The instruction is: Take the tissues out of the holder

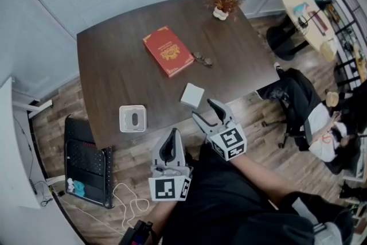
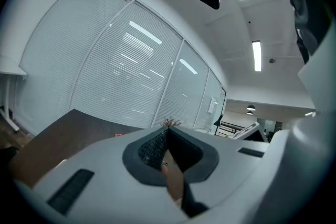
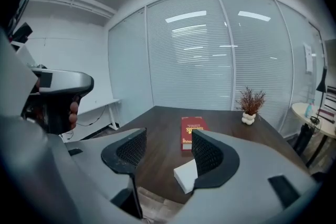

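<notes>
The white square tissue holder [image 1: 132, 118] with an oval slot on top sits near the front left edge of the dark table [image 1: 114, 66]. A white block [image 1: 192, 95] lies to its right by the front edge; in the right gripper view this white block [image 3: 185, 176] shows partly hidden behind the right-hand jaw. My left gripper [image 1: 171, 135] hangs below the table edge, shut with nothing in it; in its own view the left gripper [image 2: 167, 132] has its jaws together. My right gripper [image 1: 205, 111] is open just short of the block, and the right gripper [image 3: 168, 150] holds nothing.
A red book [image 1: 167, 50], a small dark object [image 1: 202, 59] and a potted dried plant [image 1: 223, 3] lie farther back. A black case [image 1: 86, 163] and a white cable [image 1: 129, 201] are on the floor at left. A seated person [image 1: 312, 117] is at right.
</notes>
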